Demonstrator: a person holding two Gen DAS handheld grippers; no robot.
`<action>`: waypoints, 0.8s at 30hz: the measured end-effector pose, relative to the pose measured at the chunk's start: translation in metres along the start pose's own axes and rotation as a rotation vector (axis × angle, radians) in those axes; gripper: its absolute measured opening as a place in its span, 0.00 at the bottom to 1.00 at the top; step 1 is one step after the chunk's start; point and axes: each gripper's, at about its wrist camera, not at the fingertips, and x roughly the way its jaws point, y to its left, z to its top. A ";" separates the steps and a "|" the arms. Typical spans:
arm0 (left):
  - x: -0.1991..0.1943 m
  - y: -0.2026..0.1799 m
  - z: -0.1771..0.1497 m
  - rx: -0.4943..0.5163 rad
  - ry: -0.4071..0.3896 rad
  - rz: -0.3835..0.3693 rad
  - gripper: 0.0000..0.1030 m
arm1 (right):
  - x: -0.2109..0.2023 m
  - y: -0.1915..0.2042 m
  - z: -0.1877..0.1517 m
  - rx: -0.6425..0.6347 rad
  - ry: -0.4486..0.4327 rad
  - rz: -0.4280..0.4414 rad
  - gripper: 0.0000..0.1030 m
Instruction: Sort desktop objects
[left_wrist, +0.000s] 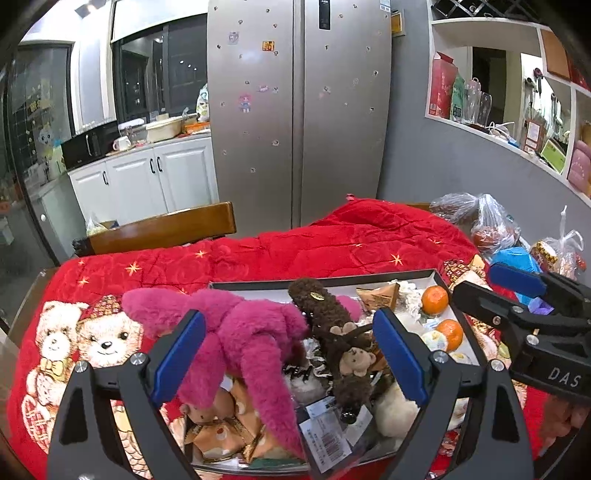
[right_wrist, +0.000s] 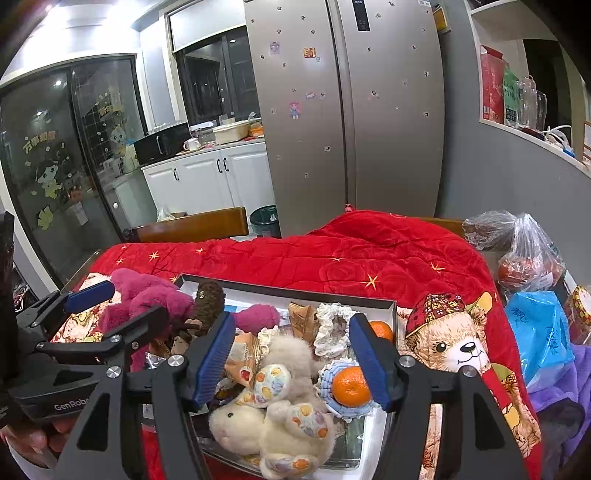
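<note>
A shallow grey box (left_wrist: 321, 282) (right_wrist: 390, 309) on the red blanket holds several toys and snacks. A magenta plush (left_wrist: 255, 332) (right_wrist: 147, 295) drapes over its left side. A brown plush (left_wrist: 328, 317) (right_wrist: 210, 295) lies beside it. A white rabbit plush (right_wrist: 280, 413) lies at the front right. Oranges (left_wrist: 435, 299) (right_wrist: 350, 386) sit at the right side. My left gripper (left_wrist: 288, 354) is open over the magenta and brown plush. My right gripper (right_wrist: 291, 358) is open over the rabbit and an orange. Each gripper shows in the other view, the right (left_wrist: 476, 284) and the left (right_wrist: 122, 306).
A red bear-print blanket (left_wrist: 332, 240) covers the table. Plastic bags (right_wrist: 524, 254) and a blue bag (right_wrist: 543, 325) lie at the right edge. A wooden chair back (left_wrist: 162, 229) stands behind the table. A fridge (left_wrist: 295, 110) and cabinets are beyond.
</note>
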 end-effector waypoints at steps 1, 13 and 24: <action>-0.001 0.000 0.000 0.004 -0.003 0.002 0.90 | -0.001 0.001 0.000 -0.001 0.000 -0.005 0.68; -0.093 0.006 0.012 -0.019 -0.106 -0.003 0.90 | -0.069 0.030 0.016 -0.012 -0.110 -0.189 0.81; -0.235 -0.005 -0.020 0.013 -0.212 0.118 1.00 | -0.197 0.079 -0.005 -0.067 -0.284 -0.295 0.83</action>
